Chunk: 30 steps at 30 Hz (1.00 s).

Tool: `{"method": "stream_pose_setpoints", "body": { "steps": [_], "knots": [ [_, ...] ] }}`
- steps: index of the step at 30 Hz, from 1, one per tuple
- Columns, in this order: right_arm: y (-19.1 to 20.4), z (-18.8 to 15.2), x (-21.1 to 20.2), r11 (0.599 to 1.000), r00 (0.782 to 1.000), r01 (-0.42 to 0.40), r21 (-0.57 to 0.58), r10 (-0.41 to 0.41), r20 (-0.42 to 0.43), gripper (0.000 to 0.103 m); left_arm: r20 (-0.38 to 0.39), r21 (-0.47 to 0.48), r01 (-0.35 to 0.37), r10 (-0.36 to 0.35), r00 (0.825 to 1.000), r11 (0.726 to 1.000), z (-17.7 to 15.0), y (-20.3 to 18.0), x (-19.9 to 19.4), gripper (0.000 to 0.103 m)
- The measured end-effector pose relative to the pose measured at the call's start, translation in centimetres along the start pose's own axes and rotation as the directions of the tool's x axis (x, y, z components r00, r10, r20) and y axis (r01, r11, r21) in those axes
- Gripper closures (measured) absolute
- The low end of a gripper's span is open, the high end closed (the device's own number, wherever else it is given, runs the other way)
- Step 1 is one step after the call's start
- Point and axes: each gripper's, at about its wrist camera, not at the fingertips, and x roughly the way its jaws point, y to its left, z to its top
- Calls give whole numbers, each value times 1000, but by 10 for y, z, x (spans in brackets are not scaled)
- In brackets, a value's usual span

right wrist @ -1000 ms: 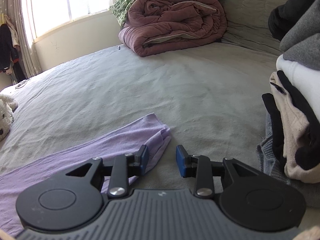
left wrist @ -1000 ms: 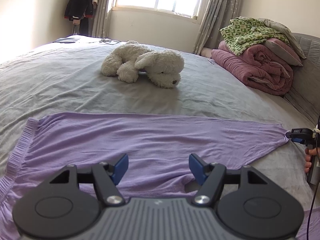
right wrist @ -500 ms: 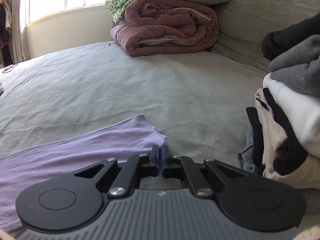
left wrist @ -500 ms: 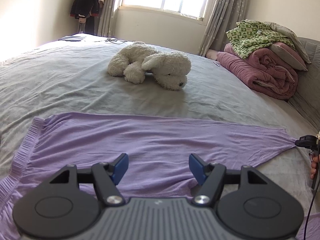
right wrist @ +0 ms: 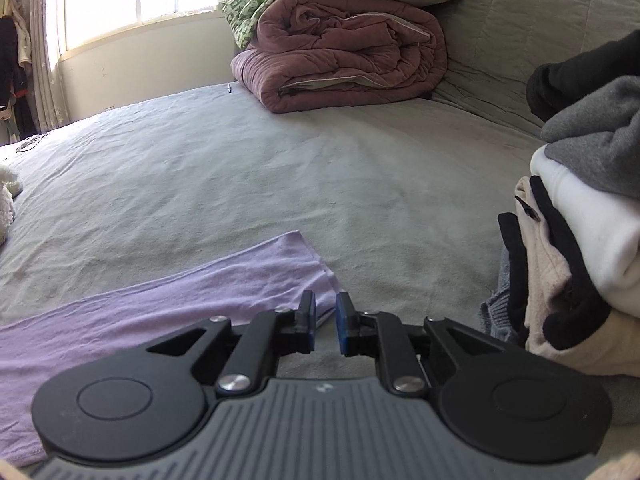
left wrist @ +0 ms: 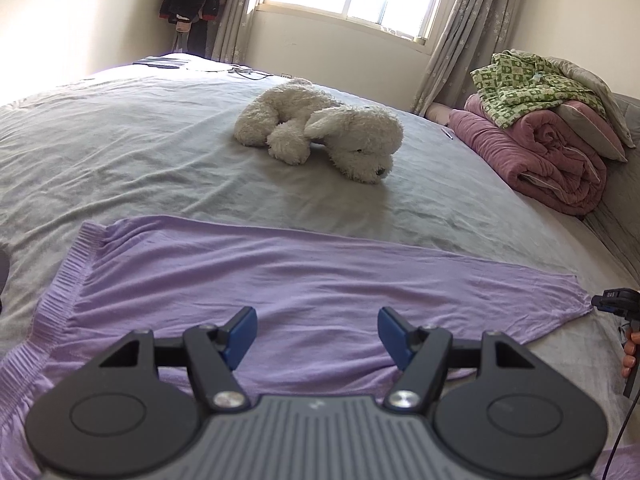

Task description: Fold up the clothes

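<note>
A lilac garment (left wrist: 304,280) lies spread flat across the grey bed sheet (left wrist: 120,152), its ribbed waistband (left wrist: 60,300) at the left. My left gripper (left wrist: 316,330) hovers open over the garment's near edge, with only cloth beneath it. My right gripper (right wrist: 325,320) is at the garment's far right corner (right wrist: 304,264). Its jaws are opening and stand a narrow gap apart; the corner's hem lies under that gap, and the pads do not press on it. In the left wrist view the right gripper (left wrist: 616,300) shows at the right edge, just past the corner.
A white plush dog (left wrist: 320,136) lies mid-bed beyond the garment. A rolled maroon quilt (right wrist: 340,52) with a green patterned cloth (left wrist: 528,88) and pillows sits by the headboard. A heap of folded clothes (right wrist: 580,240) stands close to the right gripper's right side.
The right gripper's jaws closed at the garment's corner, then parted again to a narrow gap. The corner now lies flatter and straighter. The left gripper stayed open over the cloth.
</note>
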Motion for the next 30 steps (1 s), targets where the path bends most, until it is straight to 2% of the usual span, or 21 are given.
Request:
{"method": "stream_pose_setpoints", "body": {
  "steps": [2, 5, 7, 14, 19, 22, 25, 27, 30],
  "knots": [
    [4, -2, 6, 1000, 999, 14, -5, -14, -33, 77, -8, -2, -14, 14, 1000, 1000, 0, 3, 1, 35],
    [9, -5, 11, 998, 997, 57, -23, -58, -57, 74, -23, -18, -46, 46, 999, 999, 2, 11, 2, 35],
    [13, -3, 6, 998, 997, 52, -17, -53, -62, 73, -33, -45, -64, 62, 998, 997, 4, 19, 0, 35],
    [52, 6, -26, 995, 995, -94, -32, 92, -40, 62, -21, -117, -89, 88, 996, 989, 8, 47, -14, 40],
    [106, 9, -50, 969, 974, -225, -106, 220, -52, 57, -28, -129, -105, 102, 994, 986, 5, 69, -22, 45],
    [146, 7, -63, 931, 943, -331, -152, 322, -81, 52, -37, -114, -110, 107, 994, 987, -1, 83, -28, 48],
    [194, 1, -77, 867, 893, -450, -215, 433, -124, 48, -56, -98, -108, 103, 993, 989, -8, 98, -35, 60],
    [229, -4, -85, 806, 846, -533, -259, 508, -159, 44, -73, -97, -91, 85, 994, 991, -14, 109, -38, 72],
    [284, -16, -97, 684, 757, -652, -328, 612, -229, 39, -70, -72, -71, 66, 995, 995, -19, 116, -42, 77]
  ]
}}
